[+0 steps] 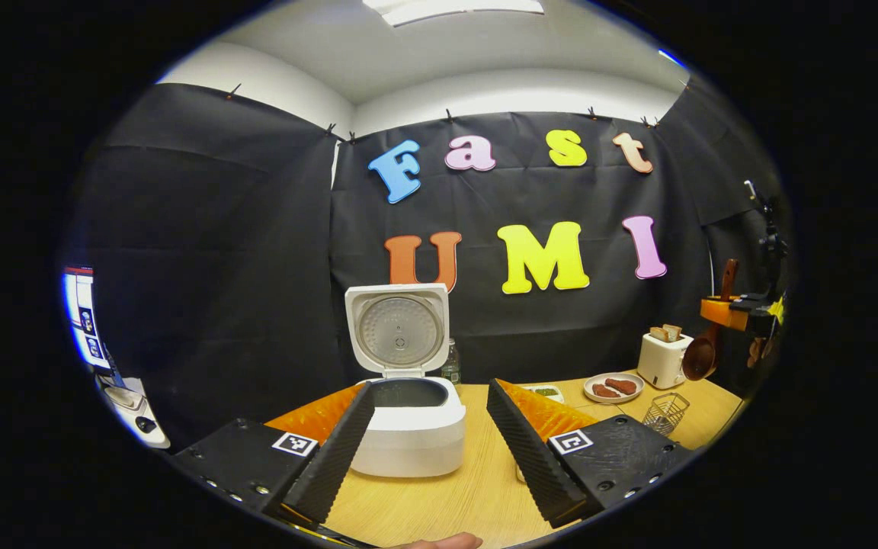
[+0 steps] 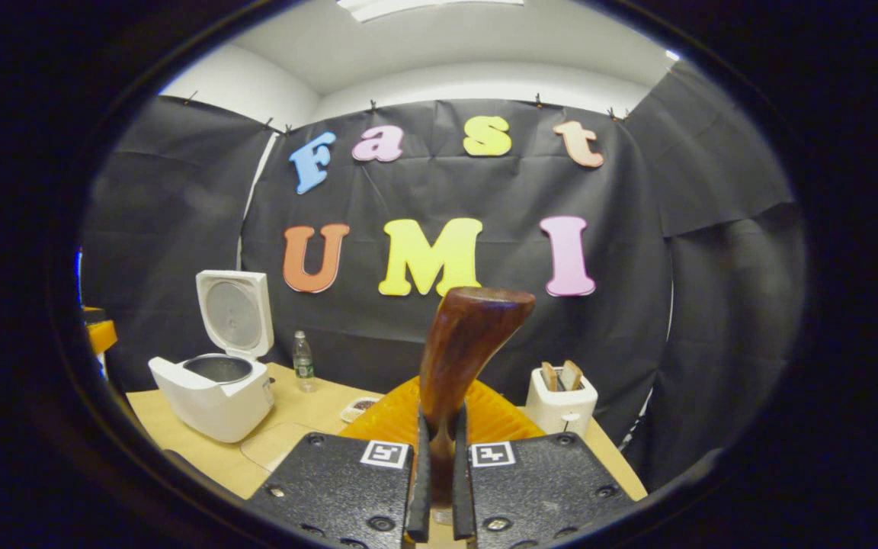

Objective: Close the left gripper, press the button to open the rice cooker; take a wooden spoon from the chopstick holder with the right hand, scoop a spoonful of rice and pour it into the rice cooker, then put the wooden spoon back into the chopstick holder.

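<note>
Currently, the right gripper point(image 2: 439, 457) has its 2 fingers pressed together on the handle of the wooden spoon point(image 2: 463, 351), clamped low on the shaft. In the right gripper view the handle rises upright between the fingers, its rounded end uppermost. In the left gripper view the same spoon point(image 1: 706, 343) hangs bowl-down in the air at the far right, above the table, held by the right gripper point(image 1: 744, 311).

The left gripper point(image 1: 427, 435) has its 2 fingers spread wide apart, holding nothing. It hovers over the wooden table point(image 1: 469, 496), and the rice cooker point(image 1: 412, 423) stands between and beyond the fingers.

The rice cooker sits on the table with its lid point(image 1: 399, 328) standing upright, fully open, the inner pot point(image 1: 408, 393) exposed. In the right gripper view the rice cooker point(image 2: 214, 400) stands at the left end of the table point(image 2: 180, 435), lid up.

A small bottle point(image 1: 451, 362) stands just behind the cooker. A wire chopstick holder point(image 1: 665, 413) stands on the right part of the table, below the hanging spoon and apart from it. Near it lie a plate point(image 1: 613, 387) with 2 brown pieces of food and a white toaster point(image 1: 661, 358) with bread in its slots. A small dish point(image 1: 547, 393) shows just past the left gripper's right finger; its contents cannot be made out.
</note>
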`<state>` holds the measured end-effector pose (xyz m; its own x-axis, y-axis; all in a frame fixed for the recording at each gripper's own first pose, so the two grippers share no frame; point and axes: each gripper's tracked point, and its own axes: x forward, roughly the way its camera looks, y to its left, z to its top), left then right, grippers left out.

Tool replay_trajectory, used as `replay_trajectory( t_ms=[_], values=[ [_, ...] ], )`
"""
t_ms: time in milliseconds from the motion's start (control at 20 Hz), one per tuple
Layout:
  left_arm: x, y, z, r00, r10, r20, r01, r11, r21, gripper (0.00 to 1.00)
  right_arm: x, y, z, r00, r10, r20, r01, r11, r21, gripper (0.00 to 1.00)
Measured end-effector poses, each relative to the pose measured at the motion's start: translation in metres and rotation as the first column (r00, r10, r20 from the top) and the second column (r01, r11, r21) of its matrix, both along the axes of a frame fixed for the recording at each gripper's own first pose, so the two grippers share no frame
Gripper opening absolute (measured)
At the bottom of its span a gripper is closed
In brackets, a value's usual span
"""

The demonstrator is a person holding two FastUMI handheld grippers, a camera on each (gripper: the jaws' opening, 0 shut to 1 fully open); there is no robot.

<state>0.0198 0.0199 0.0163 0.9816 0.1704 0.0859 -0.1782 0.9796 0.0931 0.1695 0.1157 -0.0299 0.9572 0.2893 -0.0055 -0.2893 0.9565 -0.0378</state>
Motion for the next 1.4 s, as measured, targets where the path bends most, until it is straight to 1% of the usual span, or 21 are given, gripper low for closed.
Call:
replay_trajectory(
  t_ms=[100, 250, 450, 600, 850, 950, 1000, 1050, 1100, 1200, 1250, 1400],
  values=[
    [0.004, -0.003, -0.002, 1.0, -0.004, -0.008, 0.004, 1.0, 0.011, 0.95, 0.016, -0.012, -0.021, 0.998, -0.03, -0.055, 0.032, 0.999, 0.03, 0.17],
    [0.009, -0.003, -0.004, 1.0, -0.002, -0.017, 0.003, 1.0, 0.023, 0.95, 0.037, -0.017, -0.052, 0.989, -0.048, -0.138, 0.059, 0.996, 0.073, 0.17],
    [0.02, -0.006, -0.007, 0.999, -0.015, -0.032, 0.016, 1.0, 0.016, 0.95, 0.06, -0.027, -0.075, 0.983, -0.077, -0.168, 0.093, 0.992, 0.087, 0.17],
    [0.03, -0.005, -0.01, 0.999, -0.02, -0.048, 0.02, 1.0, 0.012, 0.95, 0.071, -0.024, -0.095, 0.974, -0.081, -0.213, 0.104, 0.989, 0.1, 0.18],
    [0.045, -0.003, -0.013, 0.997, -0.028, -0.07, 0.027, 1.0, -0.016, 0.95, 0.083, -0.02, -0.122, 0.958, -0.045, -0.283, 0.083, 0.989, 0.126, 0.19],
    [0.048, -0.008, -0.01, 0.997, -0.05, -0.065, 0.048, 0.998, -0.04, 0.95, 0.091, -0.029, -0.123, 0.96, -0.075, -0.268, 0.106, 0.989, 0.105, 0.28],
    [0.049, -0.009, -0.008, 0.996, -0.058, -0.062, 0.055, 0.997, -0.048, 0.95, 0.093, -0.034, -0.118, 0.963, -0.097, -0.252, 0.124, 0.988, 0.091, 0.49],
    [0.051, -0.006, -0.008, 0.996, -0.054, -0.066, 0.051, 0.998, -0.048, 0.95, 0.096, -0.042, -0.117, 0.964, -0.126, -0.234, 0.147, 0.987, 0.072, 0.63],
    [0.053, -0.003, -0.008, 0.997, -0.043, -0.067, 0.041, 0.998, -0.041, 0.95, 0.097, -0.052, -0.113, 0.963, -0.165, -0.215, 0.18, 0.983, 0.049, 0.82],
    [0.057, -0.001, -0.008, 0.997, -0.034, -0.072, 0.032, 0.999, -0.037, 0.95, 0.097, -0.067, -0.105, 0.959, -0.217, -0.182, 0.226, 0.974, 0.03, 0.98],
    [0.058, 0.0, -0.006, 0.997, -0.038, -0.067, 0.035, 0.998, -0.045, 0.95, 0.088, -0.074, -0.101, 0.959, -0.231, -0.165, 0.239, 0.971, 0.029, 1.0],
    [0.068, 0.007, -0.007, 0.996, -0.047, -0.074, 0.041, 0.996, -0.08, 0.95, 0.084, -0.084, -0.082, 0.962, -0.255, -0.1, 0.259, 0.965, 0.028, 1.0]
  ],
)
